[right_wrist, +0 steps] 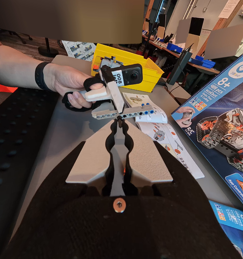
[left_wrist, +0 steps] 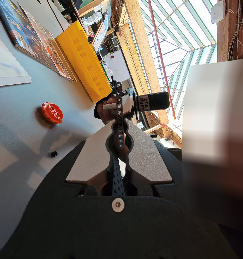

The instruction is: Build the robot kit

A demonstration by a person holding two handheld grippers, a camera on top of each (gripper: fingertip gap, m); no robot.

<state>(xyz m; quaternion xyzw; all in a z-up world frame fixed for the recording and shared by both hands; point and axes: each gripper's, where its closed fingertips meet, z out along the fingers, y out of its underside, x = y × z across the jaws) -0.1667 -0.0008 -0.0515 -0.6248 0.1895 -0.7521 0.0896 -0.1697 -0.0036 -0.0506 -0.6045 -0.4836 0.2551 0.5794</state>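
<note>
My left gripper (left_wrist: 119,121) is shut on a long grey beam with holes (left_wrist: 119,106) and holds it above the table. In the right wrist view the beam (right_wrist: 132,114) lies crosswise with blue pins (right_wrist: 146,112) at its right end, and the left gripper (right_wrist: 121,110), held by a hand (right_wrist: 70,84), clamps it from above. My right gripper (right_wrist: 119,122) is shut on a small black pin (right_wrist: 119,124). The pin's tip touches a hole near the middle of the beam. The right gripper's camera (left_wrist: 153,103) shows behind the beam.
An orange toothed wheel (left_wrist: 52,113) and a loose black pin (left_wrist: 54,153) lie on the grey table (right_wrist: 70,129). A yellow bin (right_wrist: 132,61) holding a grey assembly (right_wrist: 111,63) stands at the back. An open instruction booklet (right_wrist: 157,126) and a blue kit box (right_wrist: 223,126) lie to the right. Only a small space, under 4 cm, lies between the two pairs of fingers.
</note>
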